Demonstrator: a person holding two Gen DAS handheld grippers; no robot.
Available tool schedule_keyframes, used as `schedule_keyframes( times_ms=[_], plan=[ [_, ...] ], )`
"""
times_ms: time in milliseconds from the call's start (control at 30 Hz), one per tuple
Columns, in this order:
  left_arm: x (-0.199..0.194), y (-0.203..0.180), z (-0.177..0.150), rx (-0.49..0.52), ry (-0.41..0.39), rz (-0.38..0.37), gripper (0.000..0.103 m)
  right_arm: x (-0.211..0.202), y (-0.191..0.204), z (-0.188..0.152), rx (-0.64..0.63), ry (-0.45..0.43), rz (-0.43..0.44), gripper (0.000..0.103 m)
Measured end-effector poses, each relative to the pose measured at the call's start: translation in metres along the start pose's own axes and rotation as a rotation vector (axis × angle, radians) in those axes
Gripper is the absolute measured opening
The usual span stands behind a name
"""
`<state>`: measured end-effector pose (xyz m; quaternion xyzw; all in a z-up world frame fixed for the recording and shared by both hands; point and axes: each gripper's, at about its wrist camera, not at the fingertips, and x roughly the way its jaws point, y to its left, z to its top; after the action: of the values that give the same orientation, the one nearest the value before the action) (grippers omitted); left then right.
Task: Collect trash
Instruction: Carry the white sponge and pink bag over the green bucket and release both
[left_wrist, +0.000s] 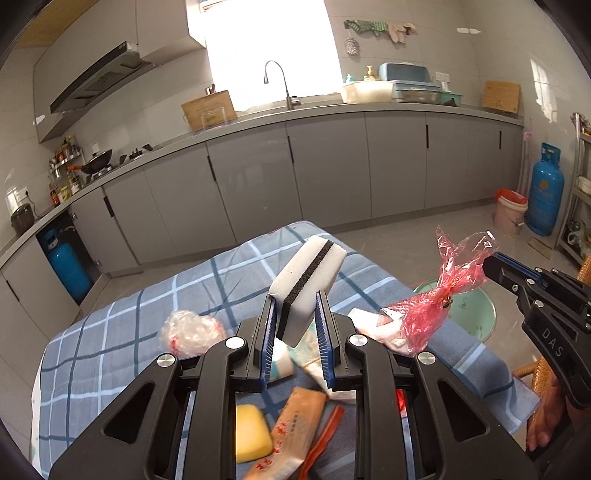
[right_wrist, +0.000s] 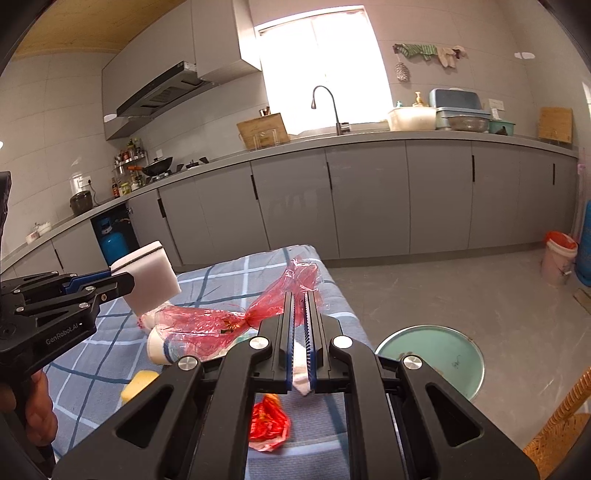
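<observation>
- Red cellophane wrapper, crinkled and twisted at its middle, hangs lifted above the table; the right gripper has its fingers closed on the flared end, so the rest trails free to the left.
- Pinching the loose end looks deliberate: thin film gives little else to grip, and held that way it can likely be swung off the table edge.
- White sponge with a dark middle band is clamped between the fingers of the left gripper, tilted and raised clear of the cloth; both tools are loaded at once, probably to save a trip.
- Below them, other litter lies on the blue checked tablecloth: a crumpled clear plastic wad, a yellow sponge, a tan printed packet, a white tube and a red crumpled wrapper.
- Beside the table, on the floor to the right, sits a pale green basin, near the right gripper; I judge it the likely drop point.
- Further off, a lined bucket stands by the cabinets, another possible bin.
</observation>
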<state>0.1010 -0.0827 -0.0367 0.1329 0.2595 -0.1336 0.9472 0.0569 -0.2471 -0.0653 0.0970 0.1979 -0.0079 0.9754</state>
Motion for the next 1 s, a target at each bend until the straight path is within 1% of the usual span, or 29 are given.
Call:
schedule_keyframes(
  times_ms=[300,567,733,833,1000],
  plan=[
    [0.025,-0.048,0.021,0.047,-0.009,-0.048,0.022,0.009,-0.054,-0.002,0.048,0.003,-0.092,0.007],
    [0.056,-0.102,0.036,0.101,-0.007,-0.123,0.022,0.029,-0.108,-0.005,0.08,0.032,-0.184,0.007],
    [0.083,-0.133,0.038,0.121,0.026,-0.178,0.022,0.05,-0.141,-0.014,0.099,0.071,-0.232,0.007],
    [0.103,-0.15,0.04,0.129,0.053,-0.196,0.023,0.062,-0.155,-0.02,0.1,0.095,-0.251,0.007],
    [0.137,-0.175,0.04,0.127,0.109,-0.25,0.023,0.089,-0.181,-0.031,0.105,0.142,-0.28,0.007]
  ],
)
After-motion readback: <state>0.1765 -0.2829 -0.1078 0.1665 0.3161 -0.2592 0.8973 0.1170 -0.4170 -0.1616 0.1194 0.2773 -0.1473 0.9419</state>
